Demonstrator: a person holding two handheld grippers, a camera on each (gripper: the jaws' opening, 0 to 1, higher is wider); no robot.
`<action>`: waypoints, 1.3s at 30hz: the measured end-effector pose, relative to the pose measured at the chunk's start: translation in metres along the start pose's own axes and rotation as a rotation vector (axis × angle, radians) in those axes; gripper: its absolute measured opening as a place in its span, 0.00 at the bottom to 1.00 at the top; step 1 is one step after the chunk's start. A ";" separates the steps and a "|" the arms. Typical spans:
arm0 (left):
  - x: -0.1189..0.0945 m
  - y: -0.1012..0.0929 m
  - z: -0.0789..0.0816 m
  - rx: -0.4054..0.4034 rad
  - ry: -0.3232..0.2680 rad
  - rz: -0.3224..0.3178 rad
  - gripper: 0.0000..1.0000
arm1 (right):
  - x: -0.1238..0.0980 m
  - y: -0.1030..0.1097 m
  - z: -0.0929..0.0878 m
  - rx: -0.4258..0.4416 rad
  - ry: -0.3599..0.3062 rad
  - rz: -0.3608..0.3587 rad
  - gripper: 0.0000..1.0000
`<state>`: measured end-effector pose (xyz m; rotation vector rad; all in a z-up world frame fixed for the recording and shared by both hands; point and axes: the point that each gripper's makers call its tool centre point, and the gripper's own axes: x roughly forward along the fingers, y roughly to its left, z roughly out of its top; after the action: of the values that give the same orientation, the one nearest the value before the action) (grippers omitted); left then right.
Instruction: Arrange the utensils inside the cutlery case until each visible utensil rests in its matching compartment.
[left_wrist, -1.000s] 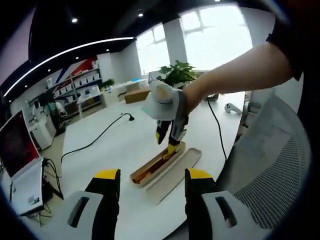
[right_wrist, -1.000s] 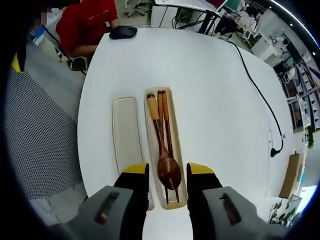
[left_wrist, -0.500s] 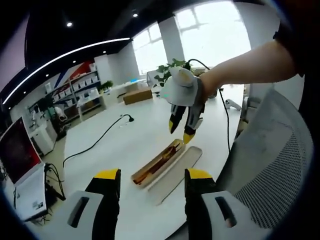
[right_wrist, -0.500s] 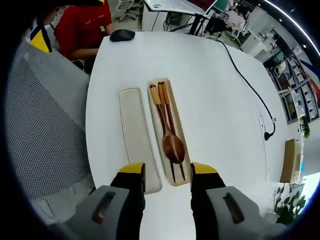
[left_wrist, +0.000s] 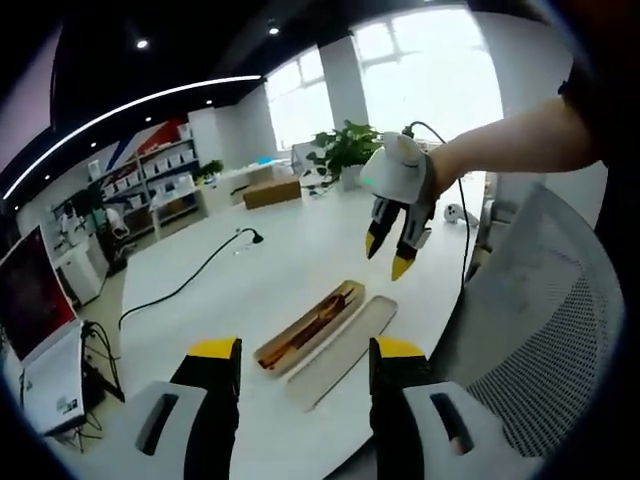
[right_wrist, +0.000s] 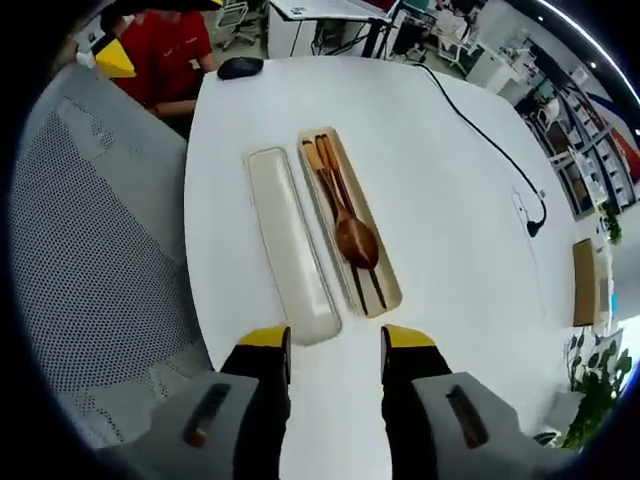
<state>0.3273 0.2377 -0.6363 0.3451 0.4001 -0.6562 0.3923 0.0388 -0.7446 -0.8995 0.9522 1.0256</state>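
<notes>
Cutlery case (right_wrist: 349, 222) lies ahead of my right claw (right_wrist: 335, 345), whose two yellow-tipped jaws stand apart with nothing between them and hang in the air above the near edge of the white table (right_wrist: 450, 200). Looking out past those tips in the right gripper view, the open case holds a wooden spoon (right_wrist: 345, 220) with its bowl toward me, and a pair of dark chopsticks (right_wrist: 350, 235) lying alongside it in the same tray; I cannot tell whether a divider separates them. Just beside the case on its left lies the pale lid (right_wrist: 292, 245), flat on the table and running parallel to it. Farther off, a black cable (right_wrist: 480, 135) crosses the tabletop, a dark mouse (right_wrist: 240, 67) sits at the far end, and a person in a red top (right_wrist: 160, 60) is beyond that edge; a grey mesh chair back (right_wrist: 95, 260) fills the left side. My left claw (left_wrist: 306, 360) is likewise spread and holds nothing, held low and well back from the work. In the left gripper view the case (left_wrist: 307, 325) and lid (left_wrist: 342, 337) lie side by side past its tips, and my other claw (left_wrist: 385, 255) hangs in the air above them, tips pointing down, apart from both. A potted plant (left_wrist: 345, 150) stands at the table's far side.
</notes>
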 end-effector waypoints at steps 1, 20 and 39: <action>0.000 0.000 0.000 0.001 0.000 -0.003 0.53 | 0.000 0.003 -0.003 0.013 -0.006 0.009 0.30; -0.014 0.020 -0.018 -0.030 0.013 -0.025 0.58 | -0.010 0.031 -0.031 0.217 -0.168 0.069 0.35; 0.040 0.025 -0.072 0.065 0.136 -0.183 0.59 | 0.009 0.017 -0.027 0.121 -0.153 0.099 0.36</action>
<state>0.3547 0.2667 -0.7125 0.4196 0.5455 -0.8279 0.3722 0.0211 -0.7644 -0.6693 0.9263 1.0921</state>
